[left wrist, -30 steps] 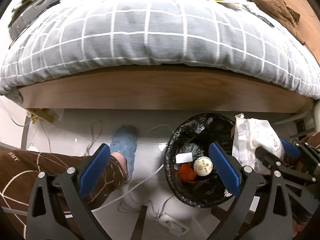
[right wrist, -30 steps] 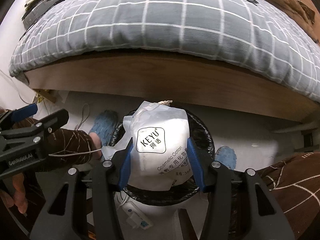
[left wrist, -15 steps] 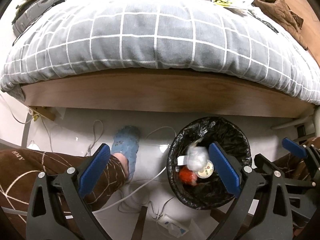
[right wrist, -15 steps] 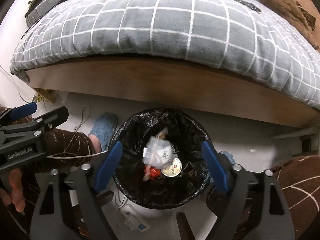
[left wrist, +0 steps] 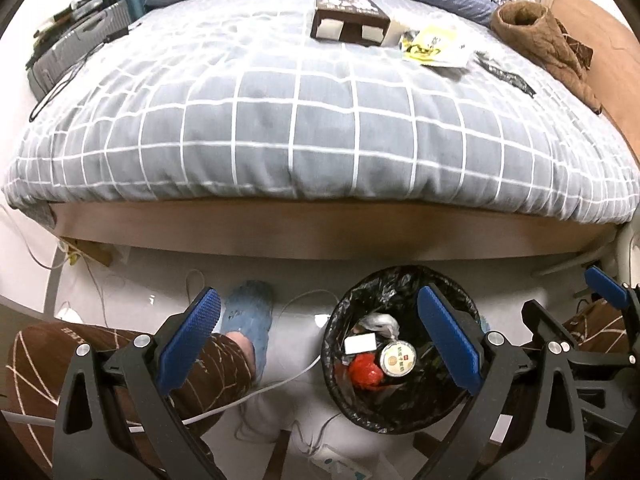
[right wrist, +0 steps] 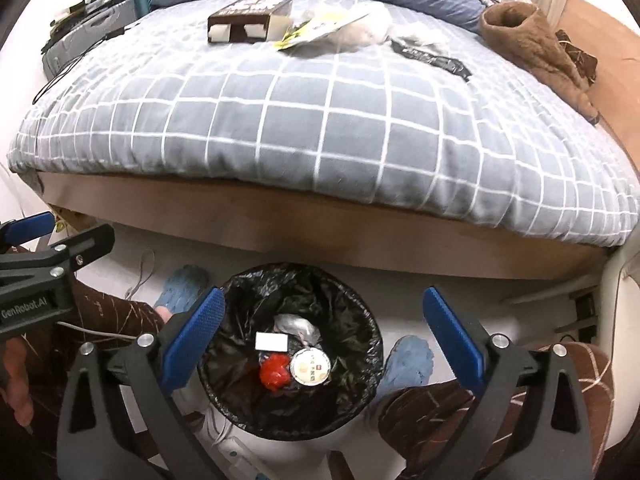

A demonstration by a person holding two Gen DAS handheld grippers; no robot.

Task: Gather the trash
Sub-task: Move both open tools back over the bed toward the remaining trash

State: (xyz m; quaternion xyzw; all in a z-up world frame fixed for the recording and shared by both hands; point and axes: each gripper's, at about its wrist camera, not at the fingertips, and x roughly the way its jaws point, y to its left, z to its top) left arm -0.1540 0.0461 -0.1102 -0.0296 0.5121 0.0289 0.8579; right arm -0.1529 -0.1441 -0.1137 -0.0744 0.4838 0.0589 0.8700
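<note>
Two tongs [left wrist: 320, 334] [right wrist: 324, 332] wide, empty; round bin [right wrist: 370, 344], crinkled black liner.

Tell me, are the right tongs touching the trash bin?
Apart. The right wrist view shows the open right tongs empty, held above the trash bin.

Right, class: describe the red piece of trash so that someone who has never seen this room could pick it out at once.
Start at the bed with the grey checked duvet; on the floor below its wooden edge stands a round bin lined with a black bag. Inside the bin lies the crumpled red wrapper, between a white card and a round printed lid. It is the only red item there.
</note>
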